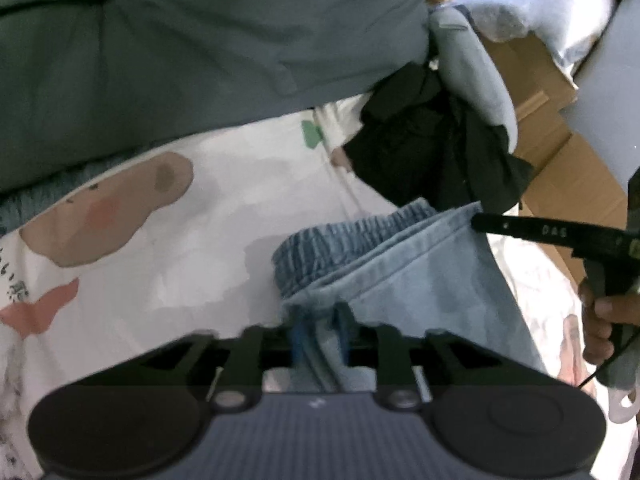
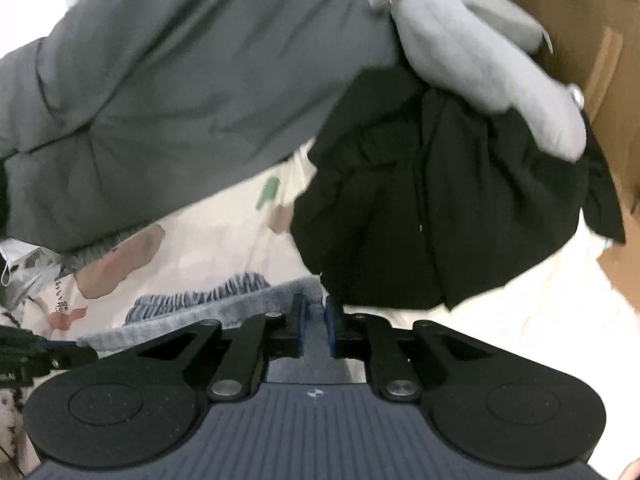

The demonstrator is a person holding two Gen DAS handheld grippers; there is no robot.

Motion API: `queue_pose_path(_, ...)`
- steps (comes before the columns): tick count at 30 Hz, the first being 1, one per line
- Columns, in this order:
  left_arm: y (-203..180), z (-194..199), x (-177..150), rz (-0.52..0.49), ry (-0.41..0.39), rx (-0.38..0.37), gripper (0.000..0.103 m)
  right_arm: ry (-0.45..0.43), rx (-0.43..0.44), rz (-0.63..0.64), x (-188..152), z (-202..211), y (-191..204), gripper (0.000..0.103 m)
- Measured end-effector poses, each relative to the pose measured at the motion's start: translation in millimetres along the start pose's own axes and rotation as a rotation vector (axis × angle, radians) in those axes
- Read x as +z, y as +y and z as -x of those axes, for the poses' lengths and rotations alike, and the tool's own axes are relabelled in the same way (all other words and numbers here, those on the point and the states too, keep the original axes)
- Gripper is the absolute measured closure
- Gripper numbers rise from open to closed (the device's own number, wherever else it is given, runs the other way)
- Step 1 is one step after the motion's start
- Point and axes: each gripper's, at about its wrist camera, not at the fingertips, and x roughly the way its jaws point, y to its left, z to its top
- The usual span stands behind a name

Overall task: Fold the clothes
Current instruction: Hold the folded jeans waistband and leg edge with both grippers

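On the bed, far left: printed sheet (image 1: pixel 132 240) w/ bear pattern, bare there. Above it a big grey-green jacket (image 1: pixel 180 40) lies spread, prob. waiting its turn. Centre: light-blue jeans (image 1: pixel 400 280), elastic waistband bunched toward the back, lying on the sheet. Left tool (image 1: pixel 320 316) is clenched on a bundled fold of the denim near the camera; cloth sits right between its jaws. Right tool (image 2: pixel 316 316) grips the jeans' far edge/corner, jaws nearly closed on thin denim; in left view its tip meets the corner at right. Two grips on opposite ends look meant to keep the fabric taut and aligned for a fold, judging by the task. Behind the jeans: black garment (image 1: pixel 432 152) in a heap, a light-grey sleeve-like piece (image 1: pixel 472 72) draped over it. Far right: cardboard box (image 1: pixel 552 128) beside the bed; person's hand (image 1: pixel 600 320) holds right tool's handle.
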Motion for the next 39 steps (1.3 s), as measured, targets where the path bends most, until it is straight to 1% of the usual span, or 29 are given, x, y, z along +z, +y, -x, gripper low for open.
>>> queue_pose_path(1, 0, -1, -1, 0.000, 0.001, 0.001, 0.056, 0.008, 0.013, -0.003, -1, -2, -2, 0.073)
queue_pose_path(2, 1, -1, -1, 0.000, 0.002, 0.003, 0.052, 0.016, 0.026, -0.007, -1, -4, -4, 0.053)
queue_pose_path(3, 1, -3, -1, 0.004, 0.008, -0.004, 0.049, 0.024, 0.039, -0.010, -2, -5, -5, 0.048)
queue_pose_path(4, 2, -7, -2, 0.016, 0.017, -0.014, 0.048, 0.032, 0.052, -0.013, -3, -7, -7, 0.045)
queue_pose_path(6, 4, -14, -4, 0.042, 0.036, -0.035, 0.048, 0.054, 0.084, -0.021, -5, -14, -11, 0.045)
queue_pose_path(8, 8, -21, -5, 0.090, 0.046, -0.064, 0.049, 0.077, 0.117, -0.031, -7, -22, -14, 0.043)
queue_pose_path(9, 9, -21, -6, 0.098, 0.041, -0.077, 0.051, 0.086, 0.131, -0.032, -7, -26, -14, 0.043)
queue_pose_path(10, 8, -21, -5, 0.093, 0.032, -0.077, 0.056, 0.090, 0.142, -0.030, -7, -29, -15, 0.043)
queue_pose_path(11, 6, -20, -5, 0.079, 0.021, -0.073, 0.057, 0.090, 0.158, -0.026, -6, -31, -15, 0.043)
queue_pose_path(13, 2, -15, -5, 0.054, 0.003, -0.061, 0.064, 0.086, 0.180, -0.006, -5, -31, -14, 0.043)
queue_pose_path(14, 1, -13, -6, 0.048, -0.005, -0.059, 0.066, 0.083, 0.189, 0.008, -4, -31, -12, 0.052)
queue_pose_path(15, -1, -10, -6, 0.039, -0.014, -0.055, 0.069, 0.078, 0.194, 0.026, -4, -30, -11, 0.056)
queue_pose_path(17, -9, -3, -7, 0.001, -0.043, -0.046, 0.072, 0.059, 0.175, 0.077, -2, -23, -4, 0.072)
queue_pose_path(19, -17, 4, -7, -0.035, -0.072, -0.042, 0.079, 0.039, 0.153, 0.095, -1, -16, 0, 0.082)
queue_pose_path(20, -21, 7, -8, -0.053, -0.086, -0.040, 0.081, 0.028, 0.142, 0.102, 0, -11, 1, 0.084)
queue_pose_path(21, -23, 9, -6, -0.064, -0.088, -0.038, 0.083, 0.016, 0.133, 0.107, 0, -6, 3, 0.085)
queue_pose_path(23, -28, 12, -3, -0.084, -0.092, -0.033, 0.084, -0.012, 0.130, 0.096, 2, 3, 2, 0.089)
queue_pose_path(25, -30, 14, 3, -0.080, -0.094, -0.043, 0.086, -0.031, 0.120, 0.085, 4, 11, 2, 0.090)
queue_pose_path(30, -31, 14, 19, -0.093, -0.103, -0.052, 0.086, -0.060, 0.089, 0.048, 13, 20, 1, 0.091)
queue_pose_path(35, -24, -4, 30, -0.073, -0.080, -0.060, 0.086, -0.063, 0.049, 0.028, 19, 15, 1, 0.091)
queue_pose_path(39, -14, -27, 31, -0.045, -0.051, -0.045, 0.085, -0.046, 0.009, 0.025, 19, 3, 1, 0.090)
